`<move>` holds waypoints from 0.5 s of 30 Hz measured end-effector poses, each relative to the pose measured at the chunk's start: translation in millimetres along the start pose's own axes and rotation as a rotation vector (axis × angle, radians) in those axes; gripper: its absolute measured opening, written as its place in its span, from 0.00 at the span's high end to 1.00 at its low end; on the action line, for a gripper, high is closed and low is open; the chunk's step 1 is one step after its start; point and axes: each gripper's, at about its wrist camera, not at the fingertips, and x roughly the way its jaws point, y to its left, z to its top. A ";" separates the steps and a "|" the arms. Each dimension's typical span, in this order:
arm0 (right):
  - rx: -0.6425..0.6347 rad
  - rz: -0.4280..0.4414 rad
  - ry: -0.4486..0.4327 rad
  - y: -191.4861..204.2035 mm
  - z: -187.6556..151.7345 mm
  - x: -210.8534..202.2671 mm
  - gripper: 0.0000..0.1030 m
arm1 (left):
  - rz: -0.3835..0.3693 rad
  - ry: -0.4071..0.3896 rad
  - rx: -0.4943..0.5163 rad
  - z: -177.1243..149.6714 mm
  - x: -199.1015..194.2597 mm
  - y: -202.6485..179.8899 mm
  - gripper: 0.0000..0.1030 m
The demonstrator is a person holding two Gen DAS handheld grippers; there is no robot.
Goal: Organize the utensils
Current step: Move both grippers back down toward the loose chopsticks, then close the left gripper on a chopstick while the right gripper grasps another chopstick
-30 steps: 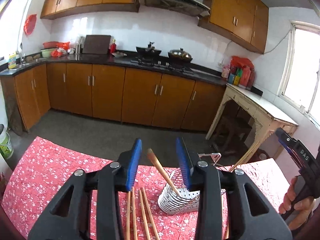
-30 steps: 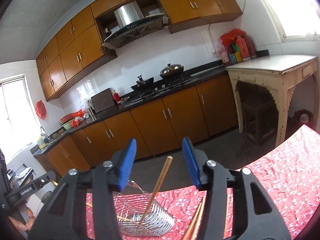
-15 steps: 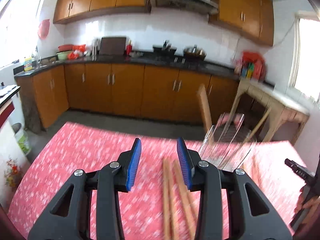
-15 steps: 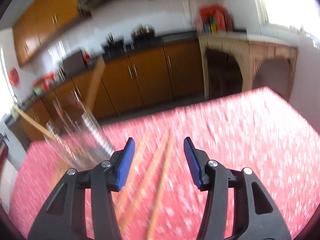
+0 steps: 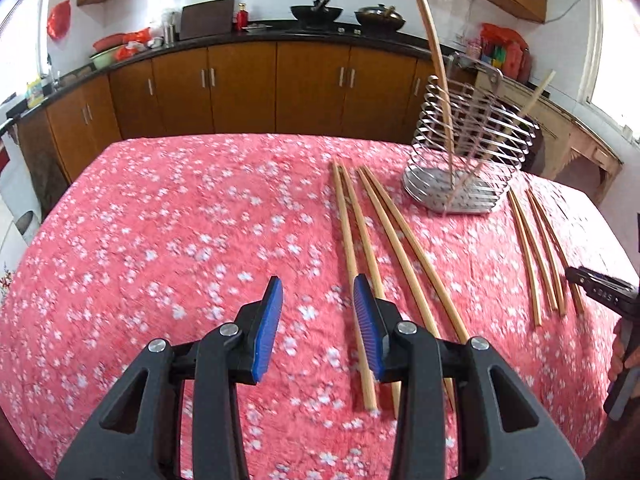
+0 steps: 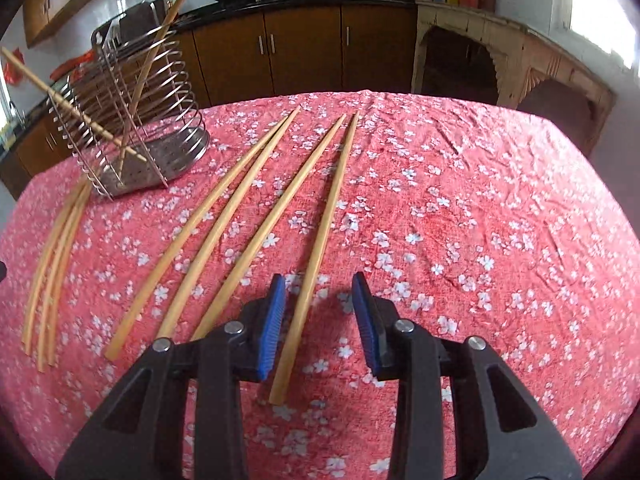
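Several wooden chopsticks lie on the red flowered tablecloth (image 5: 180, 220). A wire utensil holder (image 5: 468, 148) stands at the back with two chopsticks (image 5: 434, 40) leaning in it. My left gripper (image 5: 317, 280) hovers open over bare cloth, and its right finger (image 5: 368, 328) overlaps the nearest chopstick pair (image 5: 350, 240). My right gripper (image 6: 318, 278) is low over the cloth with its jaws closing. The rightmost chopstick (image 6: 328, 208) lies between its pads, which are not touching it. The holder (image 6: 132, 128) is at this view's far left.
Three thin chopsticks (image 6: 52, 280) lie beside the holder on its other side. A hand (image 5: 624, 354) holding the other tool shows at the left wrist view's right edge. Beyond the table's far edge are brown kitchen cabinets (image 5: 240, 88) and a worn side table (image 6: 520, 56).
Both grippers have tilted down from facing the kitchen and dropped toward the cloth. The right jaws have narrowed and now straddle one lying chopstick.
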 end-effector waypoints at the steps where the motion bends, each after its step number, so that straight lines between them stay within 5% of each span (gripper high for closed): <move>1: -0.009 -0.008 -0.008 0.8 -3.3 -0.3 0.73 | -0.005 0.004 0.008 -2.1 0.8 -2.2 0.64; 4: -0.016 -0.014 -0.014 3.3 -7.6 -1.4 0.90 | -0.013 0.022 0.031 -11.0 5.1 -10.1 0.64; 10: 0.096 -0.033 -0.015 -26.4 -8.1 -7.4 0.93 | -0.033 0.062 0.037 -15.6 16.5 -12.9 0.66; 15: 0.071 -0.039 -0.024 -28.3 -10.4 -10.8 0.92 | -0.043 0.099 0.065 -16.4 25.8 -20.8 0.75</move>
